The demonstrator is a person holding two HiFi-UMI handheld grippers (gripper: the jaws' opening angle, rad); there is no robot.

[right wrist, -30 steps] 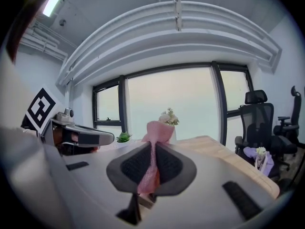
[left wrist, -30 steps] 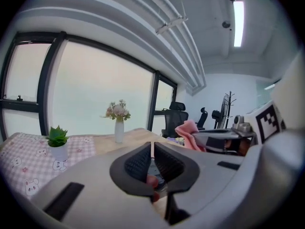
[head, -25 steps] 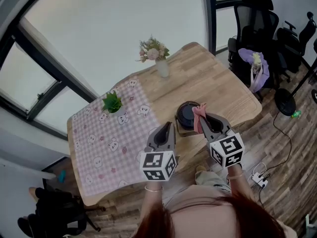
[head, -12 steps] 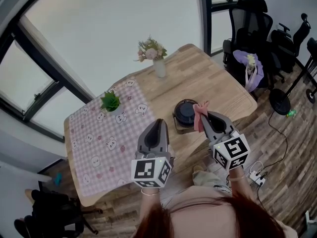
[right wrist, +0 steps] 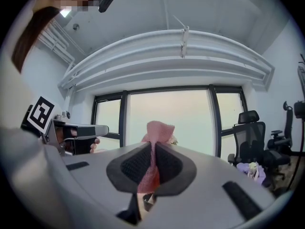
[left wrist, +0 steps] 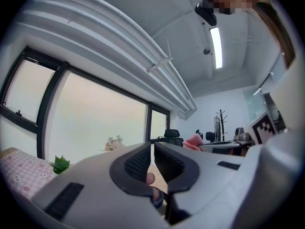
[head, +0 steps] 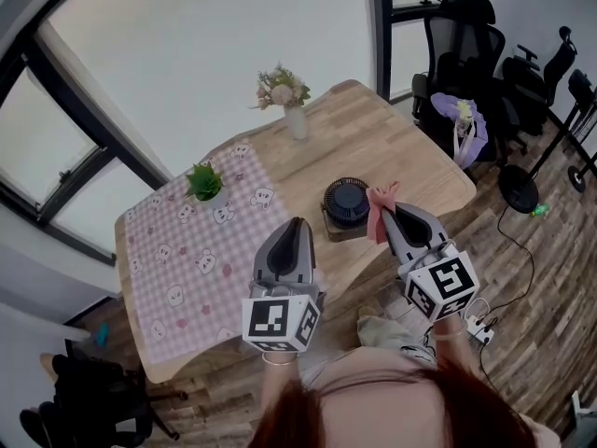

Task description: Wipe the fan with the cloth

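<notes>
A small round black fan [head: 346, 202] sits on the wooden table [head: 401, 161] near its front edge. My right gripper [head: 390, 215] is raised just right of the fan and is shut on a pink cloth [head: 378, 209]; in the right gripper view the cloth [right wrist: 157, 133] sticks up from between the closed jaws of that gripper [right wrist: 153, 150]. My left gripper [head: 297, 229] hovers left of the fan, over the table's front edge, shut with nothing in it. In the left gripper view its jaws [left wrist: 152, 151] nearly touch.
A pink checked tablecloth [head: 177, 259] covers the table's left half, with a small green potted plant [head: 203, 184] on it. A white vase of flowers [head: 290, 103] stands at the back. Black office chairs [head: 462, 49] and a floor fan base [head: 519, 188] stand to the right.
Both grippers have risen toward the camera and away from the table. The left one moved back and up; the right one kept the cloth and stayed beside the fan.
</notes>
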